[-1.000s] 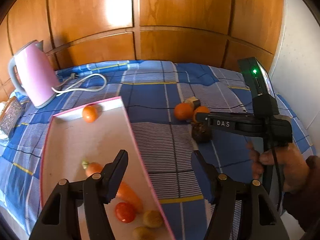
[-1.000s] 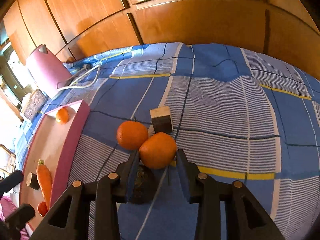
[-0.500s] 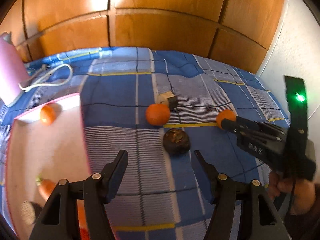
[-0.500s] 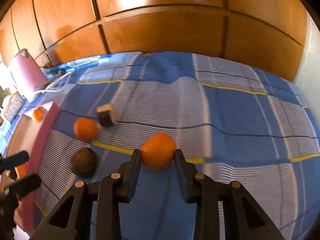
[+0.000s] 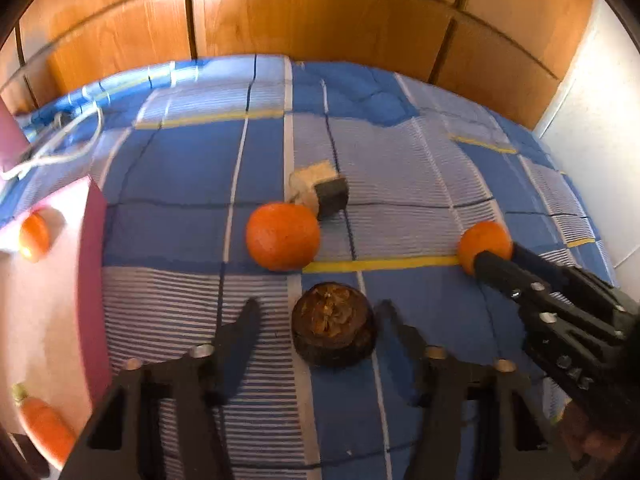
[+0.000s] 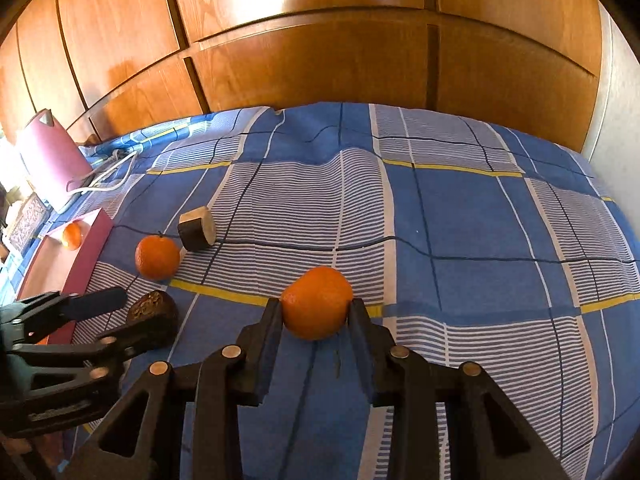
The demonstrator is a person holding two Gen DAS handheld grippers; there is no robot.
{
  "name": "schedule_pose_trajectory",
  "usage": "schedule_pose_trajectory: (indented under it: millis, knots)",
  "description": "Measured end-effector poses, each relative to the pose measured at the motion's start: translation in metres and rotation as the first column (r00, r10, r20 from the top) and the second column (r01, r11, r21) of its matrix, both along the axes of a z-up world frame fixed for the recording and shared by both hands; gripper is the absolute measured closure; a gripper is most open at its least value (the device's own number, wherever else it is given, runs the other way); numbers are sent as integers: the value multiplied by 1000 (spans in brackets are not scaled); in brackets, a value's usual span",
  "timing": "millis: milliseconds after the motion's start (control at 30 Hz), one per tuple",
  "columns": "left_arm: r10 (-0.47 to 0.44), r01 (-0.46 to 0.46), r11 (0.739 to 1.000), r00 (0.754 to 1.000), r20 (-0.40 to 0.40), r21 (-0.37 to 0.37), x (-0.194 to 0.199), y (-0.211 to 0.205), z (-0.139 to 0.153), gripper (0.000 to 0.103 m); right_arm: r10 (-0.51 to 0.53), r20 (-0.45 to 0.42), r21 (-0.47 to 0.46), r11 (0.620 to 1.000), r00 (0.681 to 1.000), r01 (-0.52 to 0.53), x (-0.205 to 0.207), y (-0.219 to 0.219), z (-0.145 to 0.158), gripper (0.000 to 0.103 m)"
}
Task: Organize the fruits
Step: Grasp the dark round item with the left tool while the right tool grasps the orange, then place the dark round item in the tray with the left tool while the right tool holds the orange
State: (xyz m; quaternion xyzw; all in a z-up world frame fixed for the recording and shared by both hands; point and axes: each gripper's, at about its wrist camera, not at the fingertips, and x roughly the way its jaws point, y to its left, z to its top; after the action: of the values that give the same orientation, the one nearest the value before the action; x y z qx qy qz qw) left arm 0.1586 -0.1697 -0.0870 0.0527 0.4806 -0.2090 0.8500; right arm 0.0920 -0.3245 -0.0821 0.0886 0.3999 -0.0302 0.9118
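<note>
Blue plaid bedspread (image 6: 460,208) under wood panelling. Pink tray (image 5: 94,280) at left edge, small orange (image 5: 34,236) and carrot (image 5: 42,426) inside. Left gripper (image 5: 316,320) jaws wide apart, straddling dark brown fruit (image 5: 334,330). Right gripper (image 6: 316,316) clamped on glossy orange (image 6: 316,306). Second orange (image 5: 282,236) loose on spread.

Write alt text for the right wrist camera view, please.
The right gripper is shut on an orange above a blue plaid bedspread. To its left lie another orange, a dark round fruit between the open left gripper's fingers, and a pink tray.
</note>
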Motion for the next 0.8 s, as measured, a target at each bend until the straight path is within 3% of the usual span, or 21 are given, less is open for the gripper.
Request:
schedule_pose_trajectory:
  millis: [33,300,800]
  knots:
    - [-7,7,1000,1000,13,1,-2,0,0,62,0,1,-2,1000,1000,0,0,0,0,69]
    - [-1,1,1000,1000,9,-29,-23,19,10,61,-1,2,-6,1000,1000,1,-1,4,1,69]
    - [52,-45,997,991,125,-55,-64,67,54,61,47,-13,15,999,999,-47,-20,33,2,69]
